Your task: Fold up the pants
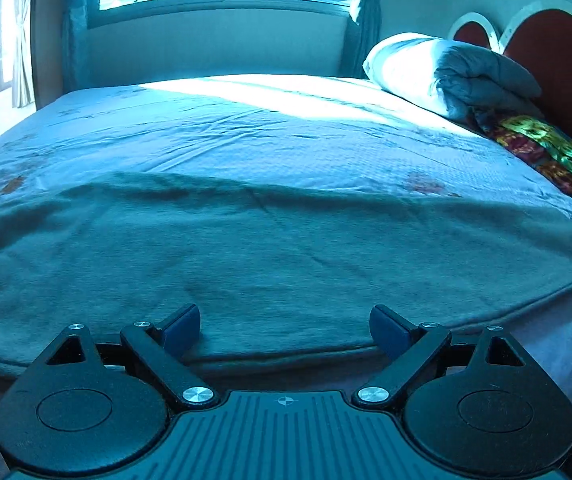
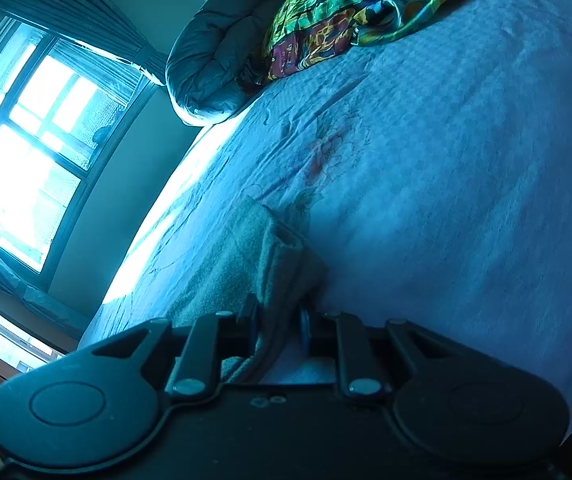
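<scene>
The pants [image 1: 246, 248], a grey fleecy garment, lie spread flat across the near edge of the bed [image 1: 286, 132]. The left tool [image 1: 285, 326] stands wide open just above the pants' near hem, its blue pads [image 1: 184, 328] clear of the cloth. The right tool [image 2: 278, 320] is nearly closed, clamping a bunched fold of the pants between its pads. The bed's textured sheet carries faint floral print. At 1 o'clock in the left view lie a rolled grey quilt [image 1: 482, 76] and a glossy multicoloured cloth [image 1: 546, 152].
</scene>
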Demonstrator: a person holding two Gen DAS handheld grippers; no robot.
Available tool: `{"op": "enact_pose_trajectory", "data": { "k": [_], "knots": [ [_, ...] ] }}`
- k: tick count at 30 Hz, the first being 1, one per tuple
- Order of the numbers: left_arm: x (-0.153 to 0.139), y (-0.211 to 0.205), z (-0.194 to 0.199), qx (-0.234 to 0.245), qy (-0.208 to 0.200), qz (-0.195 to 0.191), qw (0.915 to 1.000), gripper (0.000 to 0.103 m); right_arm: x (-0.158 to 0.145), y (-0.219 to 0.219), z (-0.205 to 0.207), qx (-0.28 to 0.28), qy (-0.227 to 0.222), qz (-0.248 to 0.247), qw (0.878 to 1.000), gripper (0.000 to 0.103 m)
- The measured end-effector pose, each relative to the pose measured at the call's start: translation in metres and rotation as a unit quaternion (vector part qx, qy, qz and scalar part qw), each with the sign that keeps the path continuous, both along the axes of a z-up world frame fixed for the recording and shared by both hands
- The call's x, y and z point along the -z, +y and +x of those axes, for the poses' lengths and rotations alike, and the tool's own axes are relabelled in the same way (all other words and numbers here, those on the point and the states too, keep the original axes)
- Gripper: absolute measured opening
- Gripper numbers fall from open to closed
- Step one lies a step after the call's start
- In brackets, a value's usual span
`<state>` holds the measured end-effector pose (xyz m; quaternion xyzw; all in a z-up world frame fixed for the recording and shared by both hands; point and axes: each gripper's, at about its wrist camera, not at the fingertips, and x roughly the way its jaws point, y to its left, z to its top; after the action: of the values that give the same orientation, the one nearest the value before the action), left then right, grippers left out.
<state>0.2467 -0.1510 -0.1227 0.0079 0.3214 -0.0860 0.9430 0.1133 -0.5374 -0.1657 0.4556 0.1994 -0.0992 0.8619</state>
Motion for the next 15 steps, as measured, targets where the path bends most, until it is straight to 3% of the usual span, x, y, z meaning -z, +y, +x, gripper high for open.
{"op": "enact_pose_trajectory", "data": {
  "k": [4,6,9,12,15],
  "knots": [
    [0.002,-0.038,0.000,0.003,0.017,-0.015,0.9997,0.092,0.002,-0.002,0.000,-0.002,-0.005,0.005,1.000,0.011],
    [0.007,-0.057,0.003,0.006,0.032,-0.003,0.9995,0.103,0.003,-0.002,-0.001,-0.001,-0.008,0.008,1.000,0.011],
    [0.009,-0.079,-0.001,0.010,0.032,0.009,0.9994,0.103,0.001,0.000,-0.001,-0.006,-0.011,-0.001,1.000,0.013],
    [0.012,-0.090,-0.002,0.011,0.030,0.032,0.9990,0.103,0.001,-0.001,-0.002,-0.012,-0.015,-0.004,1.000,0.015],
    [0.008,-0.084,-0.006,-0.012,0.016,0.021,0.9996,0.103,0.004,-0.003,-0.004,-0.015,-0.022,0.003,1.000,0.014]
  ]
}}
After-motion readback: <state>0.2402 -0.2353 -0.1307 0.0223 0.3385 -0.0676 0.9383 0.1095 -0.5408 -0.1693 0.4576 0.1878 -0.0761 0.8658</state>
